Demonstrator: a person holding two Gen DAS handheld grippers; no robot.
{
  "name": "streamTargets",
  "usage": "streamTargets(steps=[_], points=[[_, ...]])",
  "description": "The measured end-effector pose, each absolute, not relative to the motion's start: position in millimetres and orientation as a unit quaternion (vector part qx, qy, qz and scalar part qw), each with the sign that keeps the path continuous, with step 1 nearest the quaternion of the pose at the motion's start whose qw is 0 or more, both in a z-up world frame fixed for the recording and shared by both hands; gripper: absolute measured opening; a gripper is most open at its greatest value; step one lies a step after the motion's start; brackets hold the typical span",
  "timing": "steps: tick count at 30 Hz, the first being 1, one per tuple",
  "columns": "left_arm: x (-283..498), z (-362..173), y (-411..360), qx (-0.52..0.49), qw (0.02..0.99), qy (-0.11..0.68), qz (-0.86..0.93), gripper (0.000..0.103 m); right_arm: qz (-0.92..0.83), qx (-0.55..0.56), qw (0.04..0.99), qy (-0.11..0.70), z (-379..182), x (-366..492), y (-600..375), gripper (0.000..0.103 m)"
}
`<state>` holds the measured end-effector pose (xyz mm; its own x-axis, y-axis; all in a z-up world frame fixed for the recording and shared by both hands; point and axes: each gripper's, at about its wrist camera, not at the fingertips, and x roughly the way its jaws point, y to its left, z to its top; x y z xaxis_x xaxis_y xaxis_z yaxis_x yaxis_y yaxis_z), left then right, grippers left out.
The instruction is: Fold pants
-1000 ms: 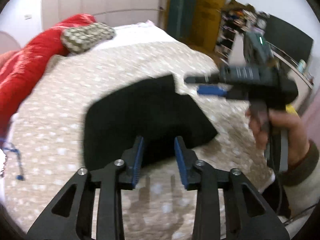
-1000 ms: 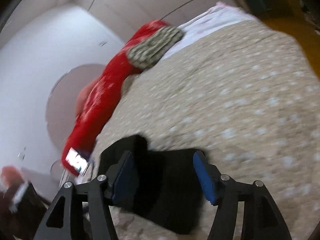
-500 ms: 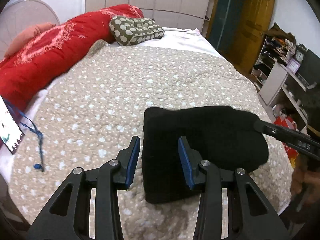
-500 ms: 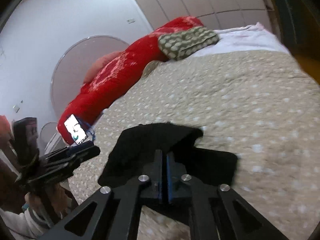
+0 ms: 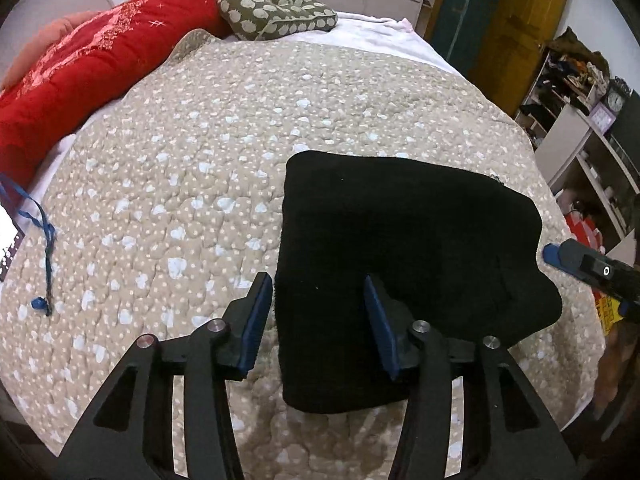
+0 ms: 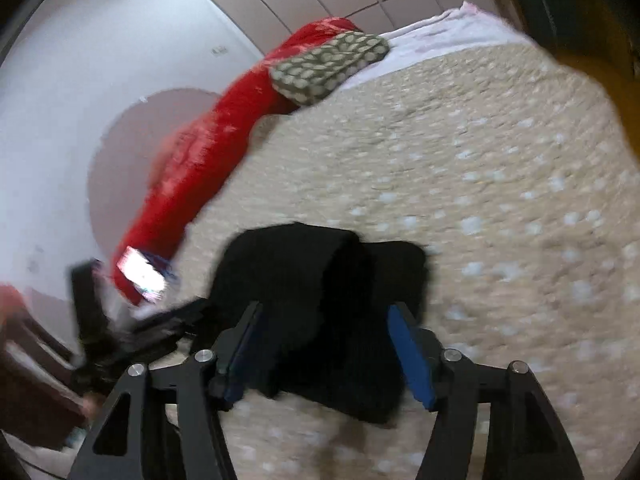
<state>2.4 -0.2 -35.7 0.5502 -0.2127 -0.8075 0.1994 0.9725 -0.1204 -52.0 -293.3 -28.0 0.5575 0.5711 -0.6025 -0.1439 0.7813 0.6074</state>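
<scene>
the pants (image 5: pixel 400 248) lie folded in a dark bundle near the bed's (image 5: pixel 200 184) front right corner. both the left hand-held gripper (image 5: pixel 318 320) and the right hand-held gripper (image 6: pixel 332 344) are spread, holding nothing. a brush from either could flip the top fold, which looks loose in the blurred right view. a pillow (image 5: pixel 276 12) and red quilt (image 5: pixel 72 68) lie well apart, blocking nothing.

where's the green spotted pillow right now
The green spotted pillow lies at the far head of the bed, top centre in the left wrist view, touching the red blanket.
</scene>
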Motion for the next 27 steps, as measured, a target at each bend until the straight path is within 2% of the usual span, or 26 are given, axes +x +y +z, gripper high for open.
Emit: streamTargets(steps=[3, 4, 5, 6, 8, 11, 12, 15, 18, 20, 25, 27], points=[[1, -36, 0, -0.009, 0.88, 0.459, -0.116, 0.048, 0.207, 0.232, 0.846, 0.434, -40, -41, -268, 0.063], [1, -34, 0, -0.009, 0.88, 0.46, -0.115, 0.047, 0.211, 0.213, 0.847, 0.439, -47, -35, -254, 0.055], [1, -32, 0, -0.005, 0.881, 0.46, -0.11, 0.047, 0.215, 0.208, 0.847, 0.439, -51, -32, -247, 0.038], [0, -29, 0, -0.001, 0.882, 0.459, -0.107, 0.047, 0.211, 0.204, 0.848, 0.441, -54, -29, -242, 0.035], [-1, -18, 1, 0.001, 0.888, 0.448, -0.109, 0.047, 0.21, 0.191, 0.86, 0.425, -45, -28, -239, 0.013], [-3, -4, 1, 0.0, 0.899, 0.423, -0.11, 0.048, 0.211, 0.165, 0.881, 0.389, -13, -43, -254, 0.011], [-3, -4, -1, 0.0, 0.9, 0.422, -0.113, 0.053, 0.2, 0.152, 0.887, 0.388, -8, -47, -259, 0.011], [3, -23, -12, 0.003, 0.89, 0.441, -0.114, 0.056, 0.157, 0.144, 0.883, 0.417, -19, -52, -278, 0.011], [7, -37, -17, 0.008, 0.882, 0.457, -0.114, 0.056, 0.151, 0.143, 0.87, 0.448, -43, -46, -277, 0.018], [8, -28, -15, 0.011, 0.886, 0.45, -0.112, 0.056, 0.137, 0.129, 0.876, 0.444, -30, -49, -282, 0.028], [18, -9, -17, 0.015, 0.9, 0.424, -0.104, 0.056, 0.139, 0.159, 0.901, 0.38, 12, -54, -298, 0.028], [26, -13, -24, 0.025, 0.897, 0.429, -0.103, 0.056, 0.161, 0.145, 0.895, 0.389, 8, -47, -283, 0.028]])
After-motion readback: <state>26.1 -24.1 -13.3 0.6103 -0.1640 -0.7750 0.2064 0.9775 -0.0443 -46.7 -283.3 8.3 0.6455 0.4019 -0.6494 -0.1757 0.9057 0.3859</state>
